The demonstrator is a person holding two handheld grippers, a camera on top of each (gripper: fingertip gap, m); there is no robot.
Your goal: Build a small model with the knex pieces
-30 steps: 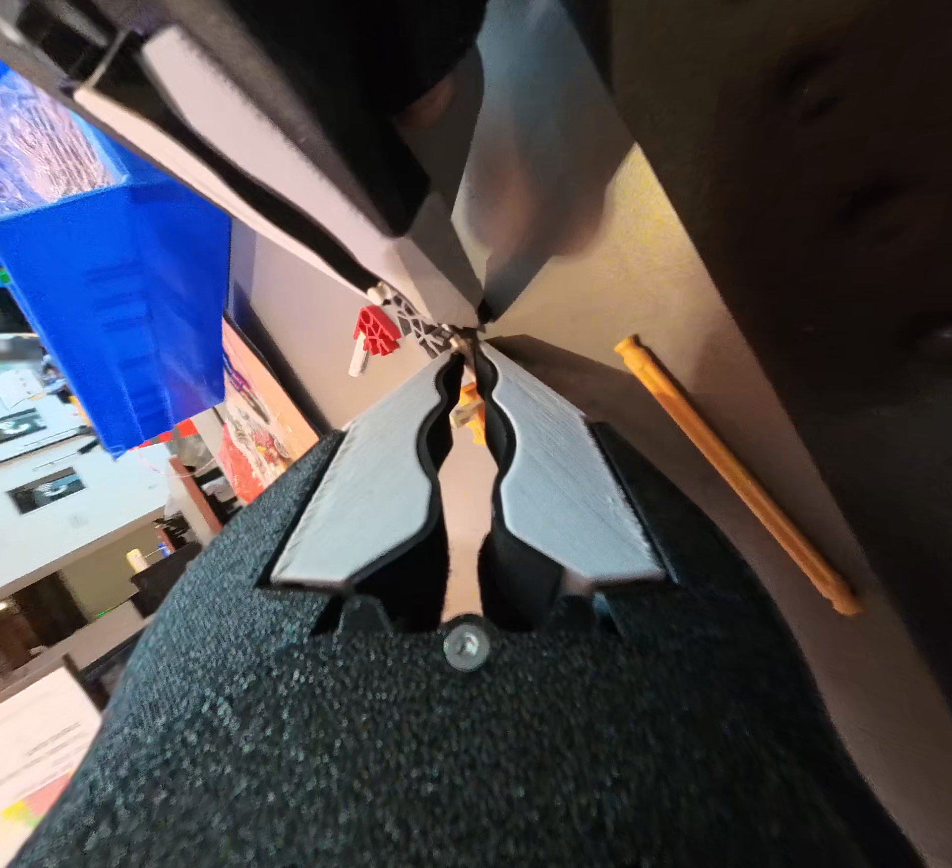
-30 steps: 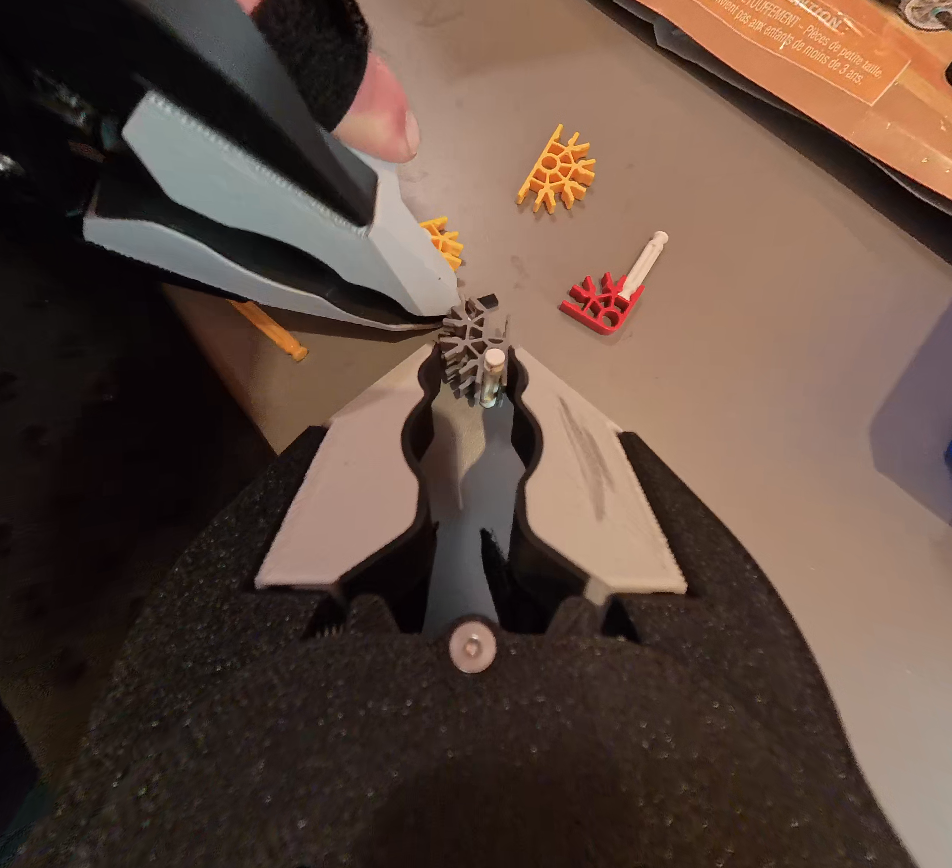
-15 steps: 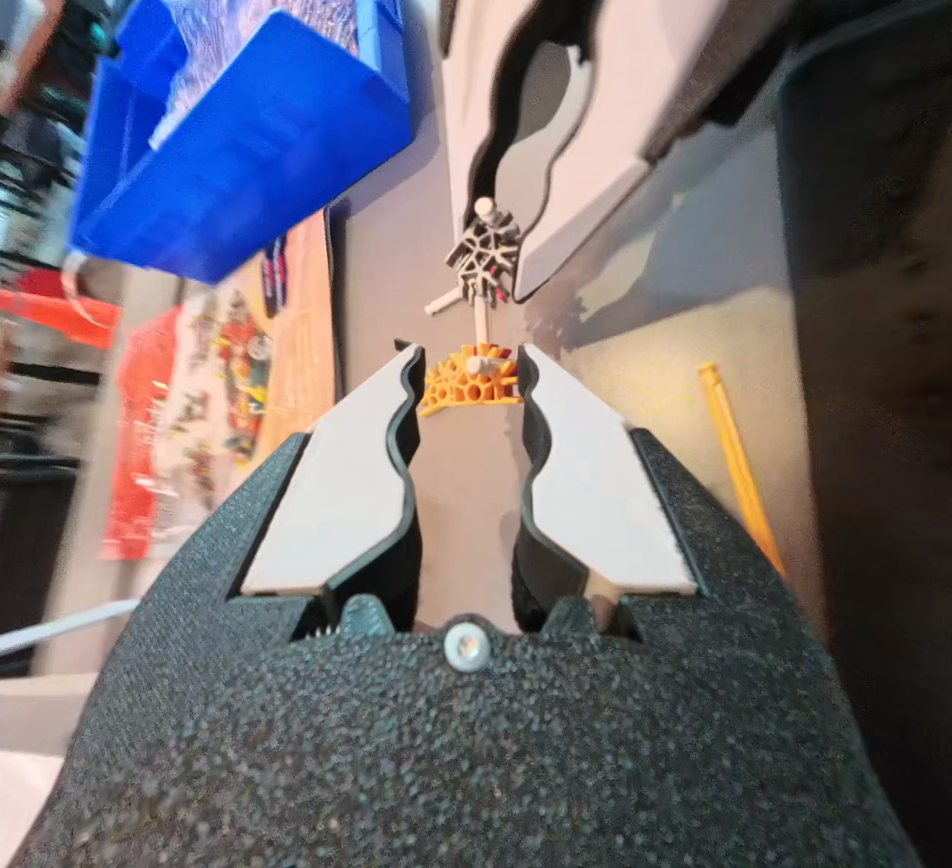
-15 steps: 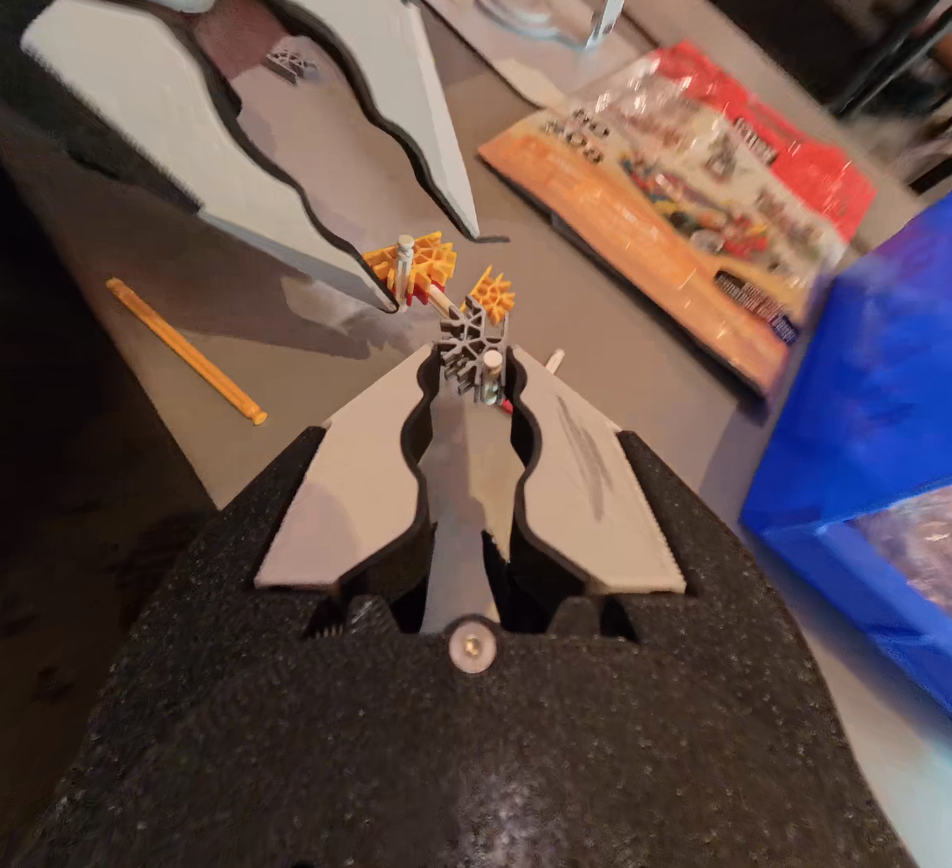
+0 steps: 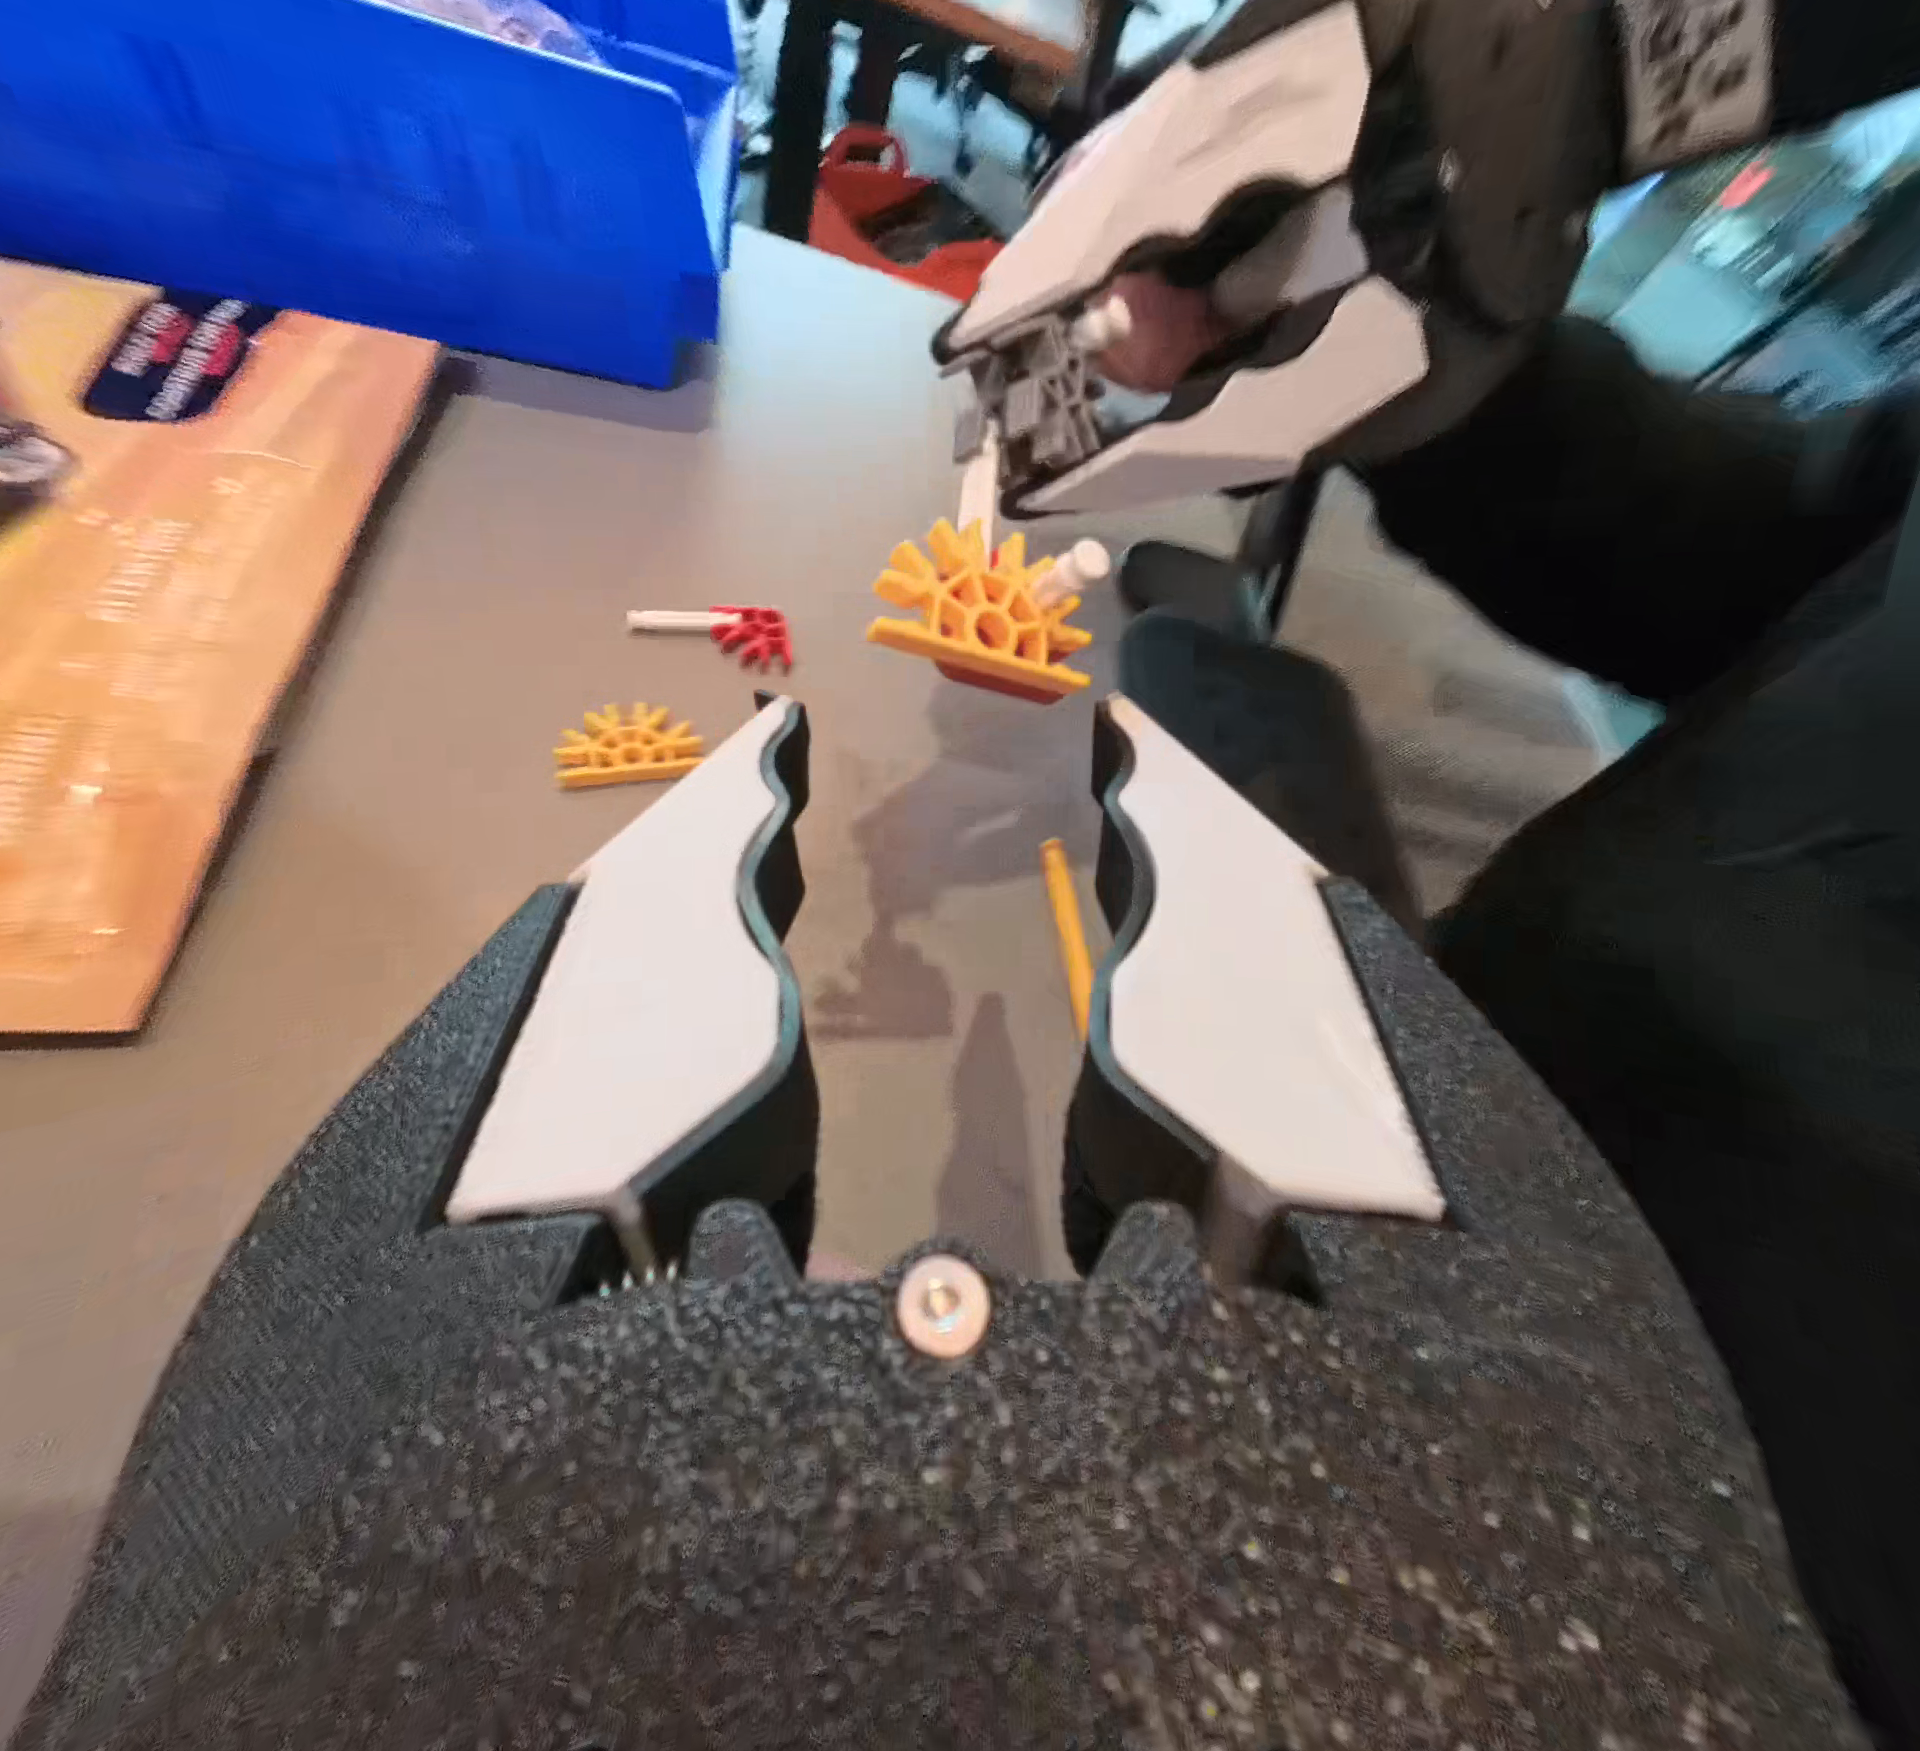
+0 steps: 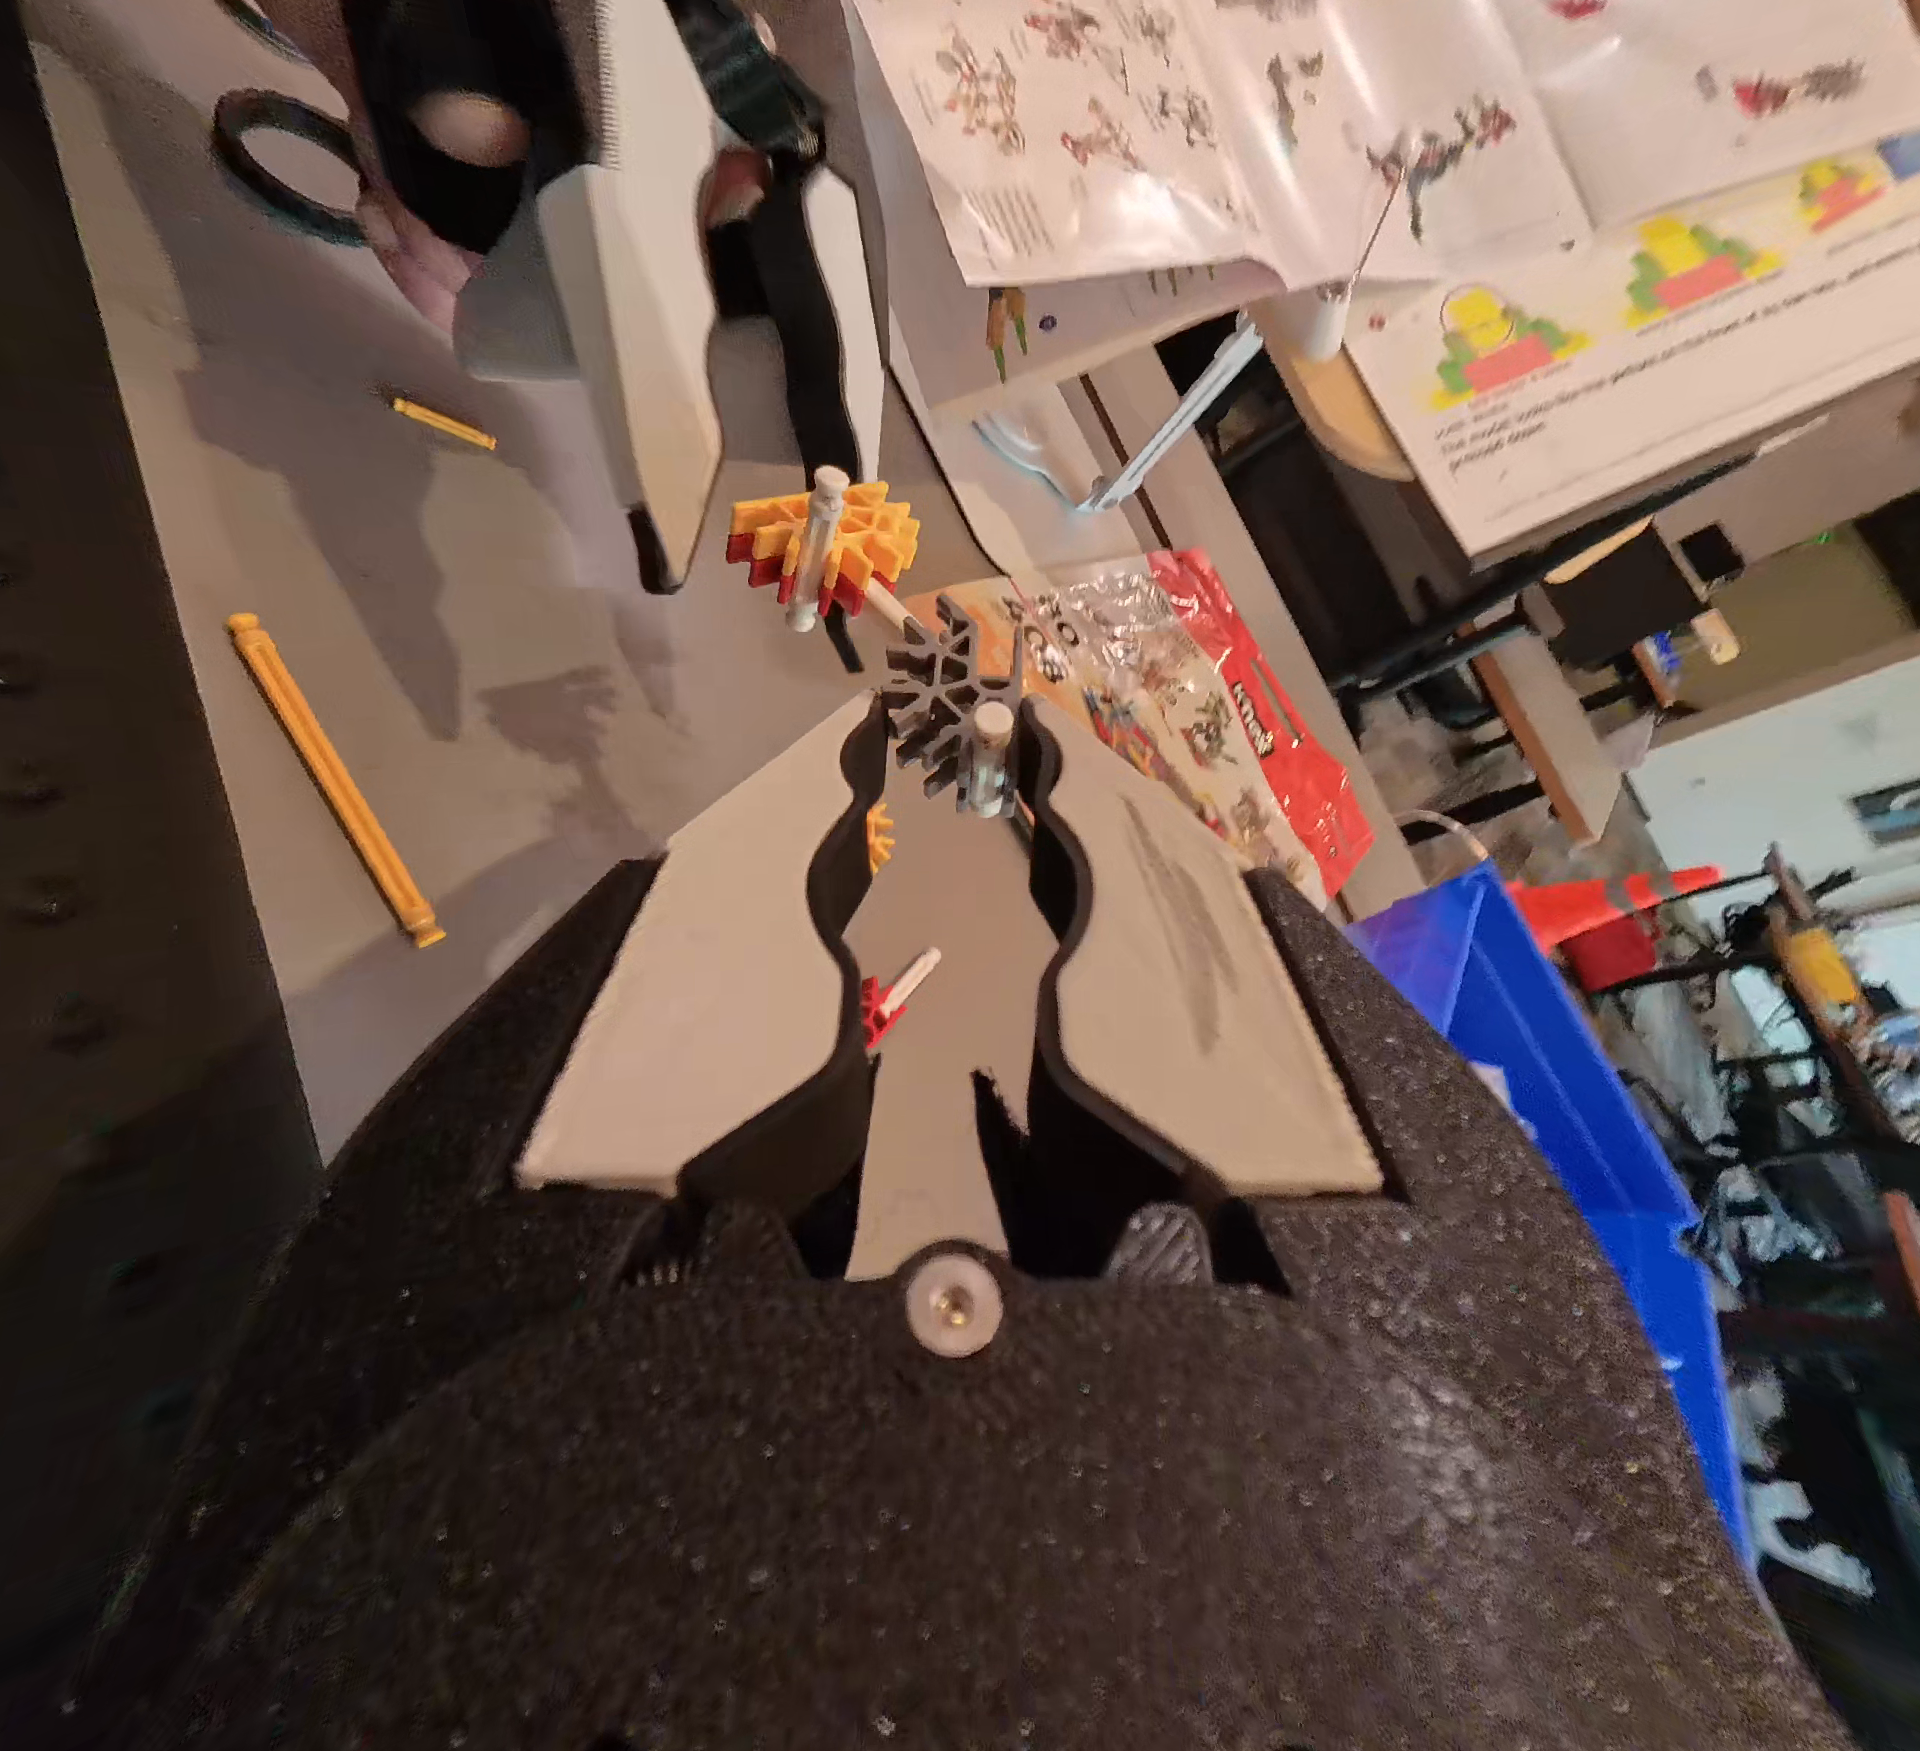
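Observation:
My right gripper (image 6: 954, 725) is shut on a grey snowflake connector (image 6: 940, 693) with a short white rod (image 6: 992, 745) through it. A white rod runs from it to a stacked yellow and red connector (image 6: 831, 543), which hangs above the table. My left gripper (image 5: 943, 714) is open and empty, its tips just short of that yellow and red connector (image 5: 982, 621). The left wrist view shows the right gripper (image 5: 1023, 444) at the upper right, clamping the grey connector (image 5: 1044, 397). The right wrist view shows a left finger (image 6: 655, 351) beside the yellow piece.
On the grey table lie a long yellow rod (image 5: 1065, 932), a yellow half-round connector (image 5: 623, 745) and a red connector with a white rod (image 5: 727, 631). An orange parts bag (image 5: 156, 610) and a blue bin (image 5: 312, 143) stand on the left. Instruction sheets (image 6: 1351, 39) hang behind. The gap from one gripper's tips to the other's is roughly 5 centimetres.
My left gripper has opened wide, let go of the yellow and red connector and drawn back. Both grippers have swung round, and the joined pieces now hang from the right gripper alone.

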